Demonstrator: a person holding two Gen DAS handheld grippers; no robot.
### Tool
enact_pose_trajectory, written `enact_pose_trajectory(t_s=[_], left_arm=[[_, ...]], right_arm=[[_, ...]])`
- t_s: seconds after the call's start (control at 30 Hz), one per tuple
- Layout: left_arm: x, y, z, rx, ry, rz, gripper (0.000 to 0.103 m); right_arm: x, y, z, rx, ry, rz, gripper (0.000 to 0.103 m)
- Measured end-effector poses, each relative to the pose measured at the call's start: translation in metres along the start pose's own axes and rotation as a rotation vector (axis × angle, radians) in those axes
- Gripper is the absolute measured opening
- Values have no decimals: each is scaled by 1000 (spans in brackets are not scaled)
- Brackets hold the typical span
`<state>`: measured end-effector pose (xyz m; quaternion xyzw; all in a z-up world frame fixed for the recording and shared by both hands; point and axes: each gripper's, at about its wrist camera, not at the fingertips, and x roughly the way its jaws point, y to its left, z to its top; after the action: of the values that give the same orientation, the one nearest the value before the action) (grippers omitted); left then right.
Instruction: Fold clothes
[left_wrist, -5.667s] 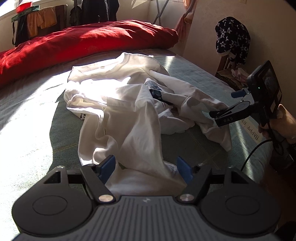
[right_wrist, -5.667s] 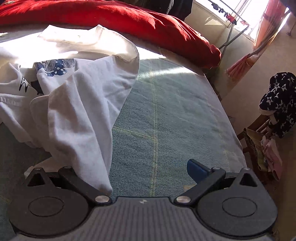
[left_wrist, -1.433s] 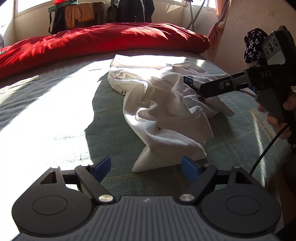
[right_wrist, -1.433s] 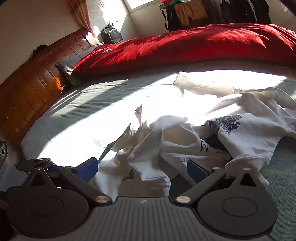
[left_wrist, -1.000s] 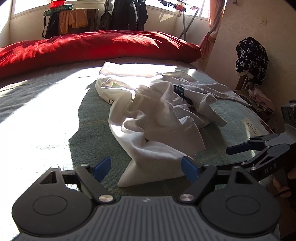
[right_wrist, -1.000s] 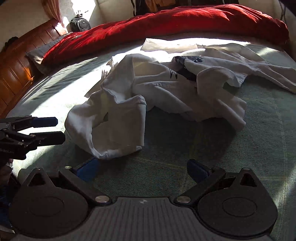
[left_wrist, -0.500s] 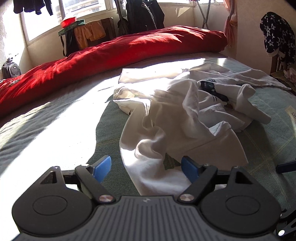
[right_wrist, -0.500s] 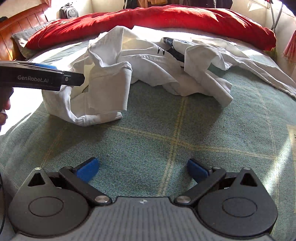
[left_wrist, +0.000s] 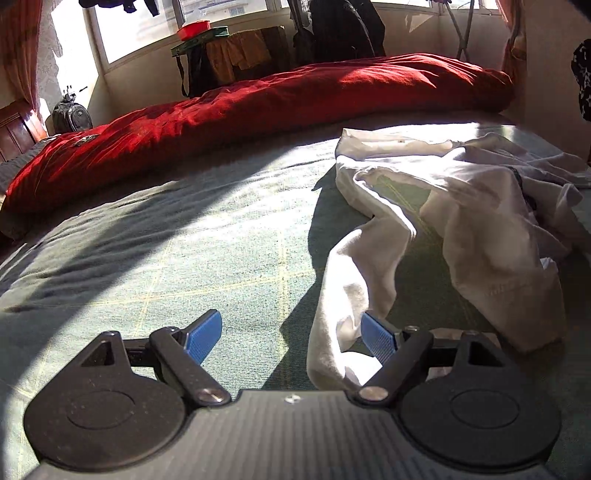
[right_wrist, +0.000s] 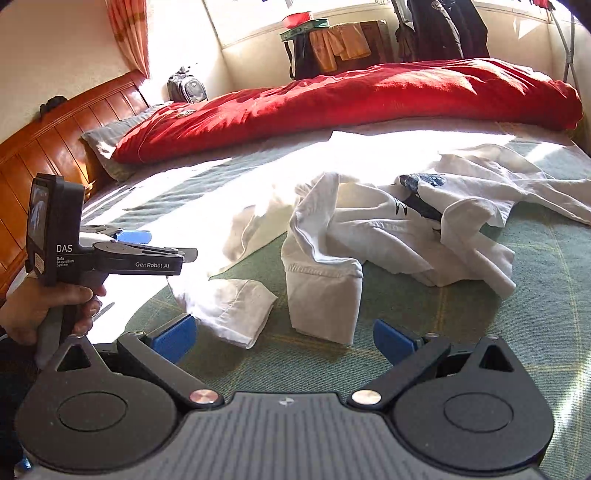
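A crumpled white shirt (right_wrist: 388, 236) lies on the green bedspread (right_wrist: 517, 332), in the right half of the bed and partly in bright sun. A dark blue print (right_wrist: 421, 188) shows among its folds. Two loose ends hang toward the near edge: a hemmed flap (right_wrist: 325, 295) that stands up in a fold, and a flatter end (right_wrist: 232, 306) left of it.

The left gripper (left_wrist: 291, 336) is spread wide and grasps nothing. In its own view a strip of the shirt (left_wrist: 354, 280) runs down just beside the right pad (left_wrist: 376, 334), which it partly covers; whether they touch cannot be told. From the right wrist view the same gripper (right_wrist: 173, 245) reaches in from the left, held in a hand (right_wrist: 44, 310), near the shirt's left edge.

The right gripper (right_wrist: 284, 336) is also released, with only bedspread between its blue pads (right_wrist: 173, 338); the two shirt ends lie just beyond them.

A red duvet (right_wrist: 351, 96) stretches along the far side, with a wooden headboard (right_wrist: 55, 122) at the left.
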<state>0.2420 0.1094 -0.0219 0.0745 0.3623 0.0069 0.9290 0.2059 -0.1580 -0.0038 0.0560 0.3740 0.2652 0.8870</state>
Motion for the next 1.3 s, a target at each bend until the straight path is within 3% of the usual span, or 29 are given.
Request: enact_pose_trajectory(t_s=[0.1,0.27,0.43,0.67,0.73,0.77,0.9,1.07,1.3], left_arm=[[2,-20,5,66,-25,-17,82],[36,-57,14,215,-26,35,83],[83,-69,7,349,5,228,83],[81,-10,16,324,-20,469,83],[76,11,26,263,-37,520,83],[72,20,28,217,-44,529,83],[77,38,19,132,46,419,83],[82,63,11,64,63,452,83],[78,115,51,-42,-1,540,80]], right_arm=[[1,7,1,-6,0,4,103],[-2,11,-4,8,5,13,103],[-4,9,-7,-10,15,-3,103],[0,-4,-8,3,15,-31,103],[4,-7,-8,20,20,-26,103],[6,-8,-8,27,22,-24,103],[11,-10,-9,39,33,-10,103],[12,-10,-10,37,42,-20,103],[10,-16,-10,51,42,-42,103]])
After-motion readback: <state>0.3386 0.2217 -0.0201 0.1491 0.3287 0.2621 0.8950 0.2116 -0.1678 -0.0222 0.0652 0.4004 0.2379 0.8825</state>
